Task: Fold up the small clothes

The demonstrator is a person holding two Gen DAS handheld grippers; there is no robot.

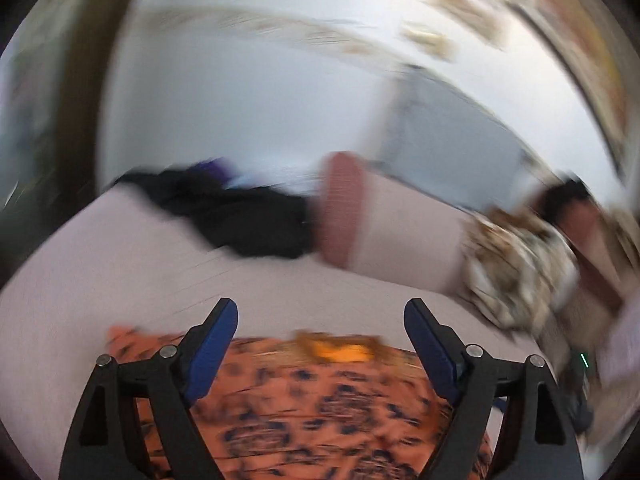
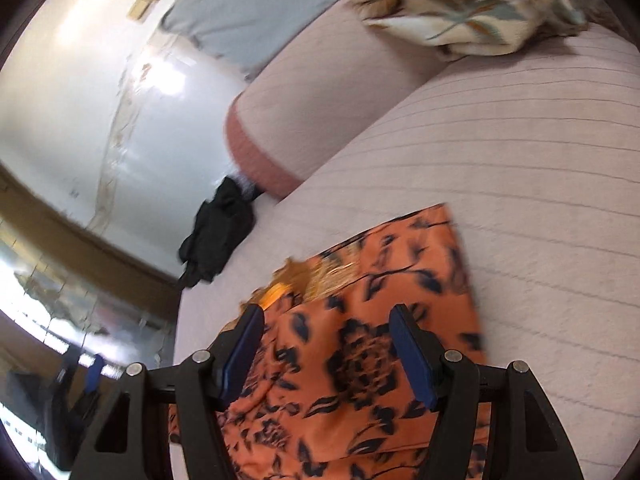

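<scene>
An orange garment with a dark floral print lies flat on the pale pink striped bedspread. It also shows in the right wrist view, with a yellow-orange neck edge at its far end. My left gripper is open and empty just above the garment. My right gripper is open and empty over the same garment. The left wrist view is blurred by motion.
A black garment lies at the bed's far side, also in the right wrist view. A pink bolster pillow and a leaf-print cushion sit at the head. A white wall is behind.
</scene>
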